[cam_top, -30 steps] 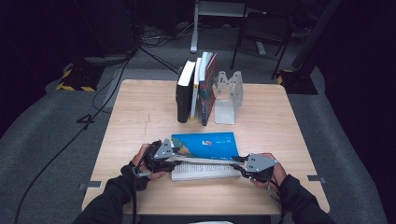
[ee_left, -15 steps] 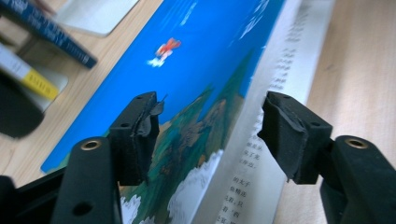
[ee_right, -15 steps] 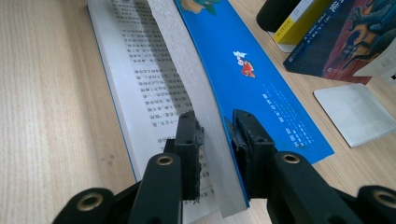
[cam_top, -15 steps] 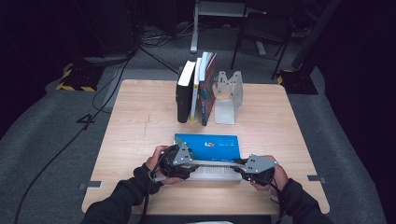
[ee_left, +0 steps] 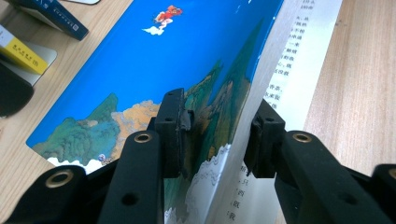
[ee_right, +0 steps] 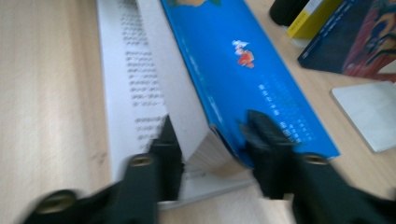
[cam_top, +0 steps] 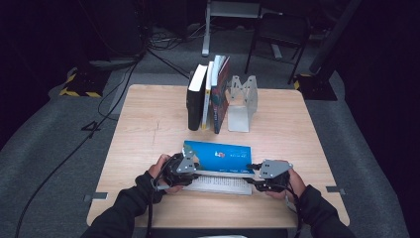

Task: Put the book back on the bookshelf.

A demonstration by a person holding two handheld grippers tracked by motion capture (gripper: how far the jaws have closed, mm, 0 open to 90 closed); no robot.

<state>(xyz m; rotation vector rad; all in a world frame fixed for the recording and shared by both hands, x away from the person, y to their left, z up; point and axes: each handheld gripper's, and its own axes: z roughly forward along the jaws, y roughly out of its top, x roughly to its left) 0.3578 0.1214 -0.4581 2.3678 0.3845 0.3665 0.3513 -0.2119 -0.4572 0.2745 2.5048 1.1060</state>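
A blue-covered book [cam_top: 218, 151] lies open near the table's front edge. Its cover half is lifted, and a printed page [cam_top: 220, 184] lies flat in front of it. My left gripper [cam_top: 196, 169] holds the book's left end. Its jaws have just been closing, and one pad presses the blue cover [ee_left: 140, 56] while the other presses the page side [ee_left: 303, 46]. My right gripper [cam_top: 251, 176] is at the right end. Its jaws have just been opening a little, but they still bracket the page block and blue cover [ee_right: 233, 70] in a blurred picture.
Three upright books [cam_top: 205, 96] lean against a metal bookend [cam_top: 242, 101] at the back middle of the wooden table [cam_top: 148, 124]. Bare wood lies to the left and right of the open book. Cables and a chair stand on the floor behind.
The left hand shifted slightly right, onto the book's left end. The blue cover half now looks narrower and more upright. The right hand stayed where it was.
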